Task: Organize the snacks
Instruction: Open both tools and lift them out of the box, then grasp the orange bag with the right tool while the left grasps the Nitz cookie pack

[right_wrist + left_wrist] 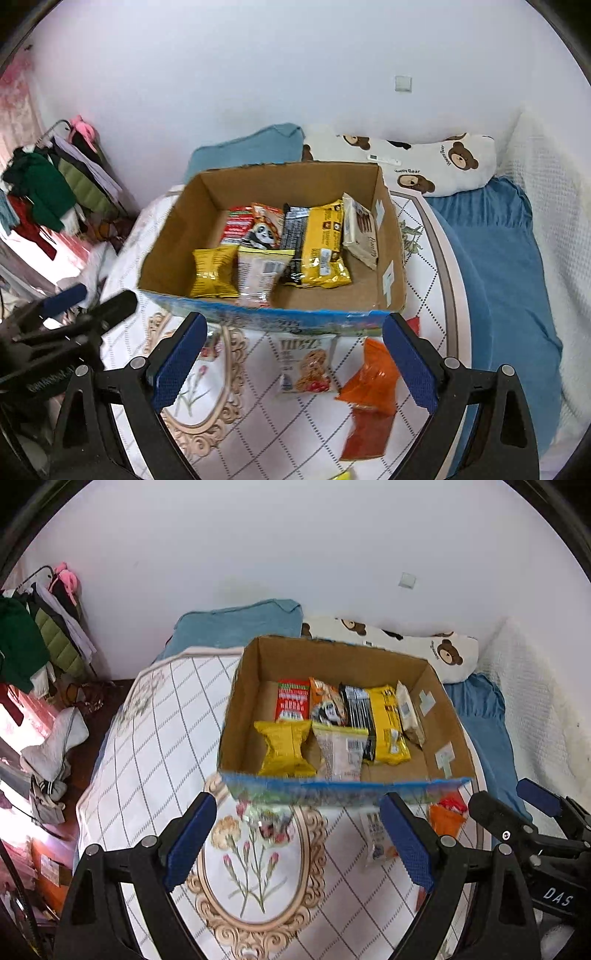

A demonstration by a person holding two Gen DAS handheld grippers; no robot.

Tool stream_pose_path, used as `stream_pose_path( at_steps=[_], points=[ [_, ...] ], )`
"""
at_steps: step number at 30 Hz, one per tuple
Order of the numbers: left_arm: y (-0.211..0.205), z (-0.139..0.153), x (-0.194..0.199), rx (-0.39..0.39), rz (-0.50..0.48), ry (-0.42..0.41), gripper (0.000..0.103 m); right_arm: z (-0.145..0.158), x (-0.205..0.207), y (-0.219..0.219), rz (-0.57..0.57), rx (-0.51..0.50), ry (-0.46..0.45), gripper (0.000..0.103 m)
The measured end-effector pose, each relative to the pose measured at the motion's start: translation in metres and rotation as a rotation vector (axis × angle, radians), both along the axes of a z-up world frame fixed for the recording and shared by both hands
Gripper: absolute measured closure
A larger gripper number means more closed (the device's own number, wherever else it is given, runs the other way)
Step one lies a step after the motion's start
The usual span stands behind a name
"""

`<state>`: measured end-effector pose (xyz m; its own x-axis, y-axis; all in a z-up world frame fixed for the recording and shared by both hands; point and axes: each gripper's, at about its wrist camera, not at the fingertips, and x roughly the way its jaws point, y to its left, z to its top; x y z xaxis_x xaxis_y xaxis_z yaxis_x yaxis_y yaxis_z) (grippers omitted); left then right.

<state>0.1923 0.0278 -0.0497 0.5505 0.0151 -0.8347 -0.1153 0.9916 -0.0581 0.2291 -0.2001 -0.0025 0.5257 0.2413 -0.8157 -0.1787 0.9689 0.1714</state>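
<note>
An open cardboard box (439, 709) (166, 236) with a blue printed front stands on the bed. It holds several snack packs, among them a yellow bag (284, 747) (216, 273) and a red pack (292, 699). My left gripper (299, 834) is open and empty, just in front of the box, over a small clear pack (271, 821). My right gripper (291, 363) is open and empty above a white cookie pack (306, 363) and orange packs (371, 373) lying on the cover. The right gripper also shows in the left wrist view (517, 812).
A white checked cover with a flower print (255, 864) lies over the bed. A bear-print pillow (424, 166) and a blue blanket (498, 258) lie behind and right of the box. A clothes rack (44, 635) stands at the left.
</note>
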Motion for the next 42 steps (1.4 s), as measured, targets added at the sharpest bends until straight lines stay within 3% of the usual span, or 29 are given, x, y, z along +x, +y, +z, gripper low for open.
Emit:
stream_pose_path(
  at_steps=[5,11,18,21,25,26,27,28,33,39,41,42],
  points=[
    [-0.014,-0.033,-0.011,-0.006,-0.001,0.106,0.012,-0.021,-0.023,-0.021,-0.035,0.085,0.092,0.005],
    [-0.055,-0.104,0.012,-0.051,-0.06,0.339,0.012,-0.1,-0.053,-0.077,-0.183,0.142,0.3,0.005],
    [-0.104,-0.163,0.053,-0.094,-0.105,0.506,0.012,-0.18,-0.085,-0.136,-0.343,0.23,0.468,0.005],
    [-0.121,-0.18,0.068,-0.063,-0.116,0.528,0.012,-0.193,-0.086,-0.151,-0.388,0.267,0.467,0.005],
    [-0.135,-0.199,0.078,-0.001,-0.122,0.533,0.016,-0.19,-0.072,-0.159,-0.402,0.293,0.397,0.009],
    [-0.136,-0.202,0.078,0.008,-0.125,0.526,0.023,-0.188,-0.066,-0.158,-0.396,0.3,0.38,0.012],
    [-0.137,-0.205,0.077,0.018,-0.124,0.522,0.04,-0.186,-0.061,-0.157,-0.389,0.301,0.367,0.017],
    [-0.136,-0.207,0.075,0.016,-0.126,0.523,0.048,-0.184,-0.057,-0.156,-0.384,0.297,0.361,0.018],
    [-0.116,-0.204,0.051,0.038,-0.15,0.503,0.051,-0.181,-0.023,-0.14,-0.349,0.293,0.339,0.018],
    [-0.045,-0.216,0.001,0.017,-0.095,0.558,0.051,-0.2,0.021,-0.106,-0.309,0.252,0.37,0.018],
    [-0.02,-0.222,-0.015,-0.011,-0.063,0.585,0.051,-0.211,0.033,-0.095,-0.297,0.194,0.39,0.029],
    [-0.01,-0.224,-0.022,-0.018,-0.05,0.592,0.051,-0.216,0.037,-0.089,-0.29,0.175,0.397,0.042]
  ],
)
